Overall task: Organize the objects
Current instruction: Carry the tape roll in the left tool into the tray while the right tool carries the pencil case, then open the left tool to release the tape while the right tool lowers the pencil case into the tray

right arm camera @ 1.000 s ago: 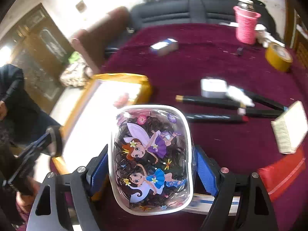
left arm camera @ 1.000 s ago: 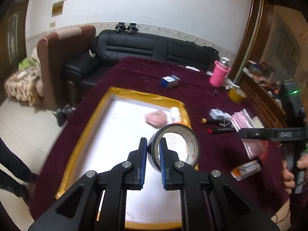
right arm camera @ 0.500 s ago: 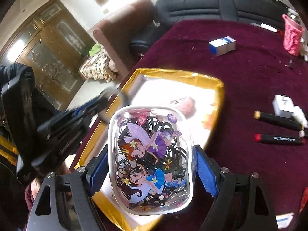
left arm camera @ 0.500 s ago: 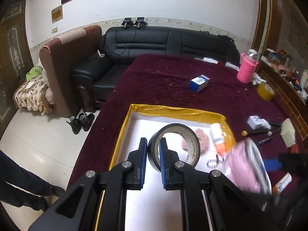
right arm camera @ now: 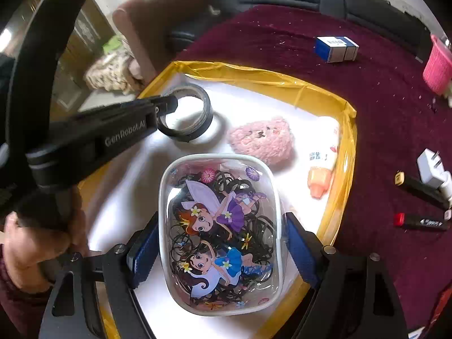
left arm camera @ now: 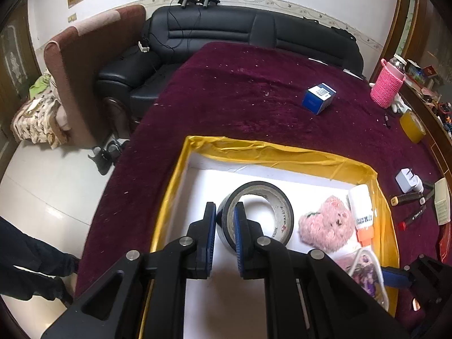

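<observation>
My left gripper (left arm camera: 225, 227) is clamped on the wall of the black tape roll (left arm camera: 255, 214), over the white floor of the yellow-rimmed tray (left arm camera: 271, 152). My right gripper (right arm camera: 221, 243) grips the clear fairy pouch (right arm camera: 220, 234) by both sides, above the tray's near end. In the tray just beyond: pink plush bear (right arm camera: 261, 139), glue bottle (right arm camera: 323, 159). Markers (right arm camera: 421, 221), charger (right arm camera: 430, 166), blue box (right arm camera: 336, 49) lie outside on the maroon cloth (right arm camera: 381, 113).

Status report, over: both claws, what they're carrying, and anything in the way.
Left claw shut on tape roll. Right claw shut on fairy pouch. Both over tray; pink plush, bottle inside.
</observation>
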A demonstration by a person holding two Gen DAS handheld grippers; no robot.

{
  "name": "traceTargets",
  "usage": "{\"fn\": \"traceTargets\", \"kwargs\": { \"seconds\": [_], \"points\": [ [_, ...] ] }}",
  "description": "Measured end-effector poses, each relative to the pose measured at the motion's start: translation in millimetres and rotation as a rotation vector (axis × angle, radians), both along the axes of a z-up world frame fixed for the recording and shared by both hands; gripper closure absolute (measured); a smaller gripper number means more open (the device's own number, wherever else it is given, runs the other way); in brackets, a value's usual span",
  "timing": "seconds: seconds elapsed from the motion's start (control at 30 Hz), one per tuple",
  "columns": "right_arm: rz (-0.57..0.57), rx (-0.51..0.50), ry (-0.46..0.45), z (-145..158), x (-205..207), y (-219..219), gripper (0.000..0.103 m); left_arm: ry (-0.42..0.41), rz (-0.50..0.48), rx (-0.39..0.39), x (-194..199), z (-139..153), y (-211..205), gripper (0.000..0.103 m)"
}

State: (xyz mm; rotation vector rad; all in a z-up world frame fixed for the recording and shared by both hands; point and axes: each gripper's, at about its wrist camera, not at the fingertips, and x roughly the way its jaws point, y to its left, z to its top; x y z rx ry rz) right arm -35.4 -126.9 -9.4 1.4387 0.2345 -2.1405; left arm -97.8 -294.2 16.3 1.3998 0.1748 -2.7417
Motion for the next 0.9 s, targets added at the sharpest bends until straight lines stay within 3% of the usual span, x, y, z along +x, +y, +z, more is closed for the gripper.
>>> {"fn": "traceTargets", "kwargs": {
  "seconds": [0.53,0.63,0.7,0.77,0.9],
  "points": [
    [-0.028,0.100,0.071,-9,-18,-9,0.016,-0.009,0.010,0.031,-23,-13,-2,0.092],
    [-0.030,0.108,0.076,-10,-19,-10,0.016,-0.006,0.008,0.025,-23,-14,-1,0.086],
    [-0.030,0.113,0.082,-11,-19,-11,0.016,0.004,0.009,0.023,-23,-13,1,0.077],
    [-0.030,0.115,0.084,-12,-20,-11,0.015,0.021,0.020,0.034,-20,-9,-3,0.045],
    [-0.019,0.074,0.089,-8,-18,-8,0.014,0.045,0.042,0.097,-11,0,-7,0.036]
  ]
}}
